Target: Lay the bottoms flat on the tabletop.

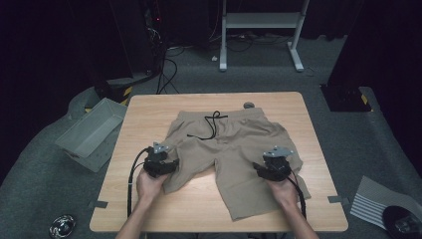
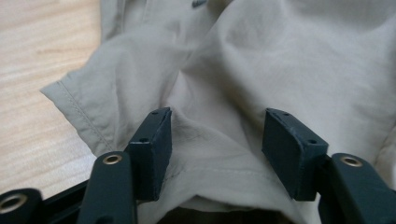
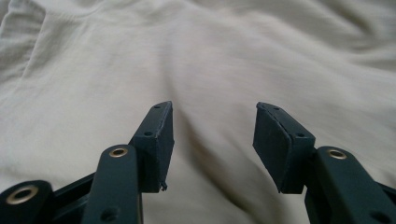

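High view: shorts lie flat, waistband far, legs toward person

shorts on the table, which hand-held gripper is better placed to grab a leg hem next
Probably the left hand-held gripper. Its open jaws straddle a raised fold of the shorts right by the leg hem, near the wooden table. The right hand-held gripper, also open, faces flat mid-leg fabric with no edge.
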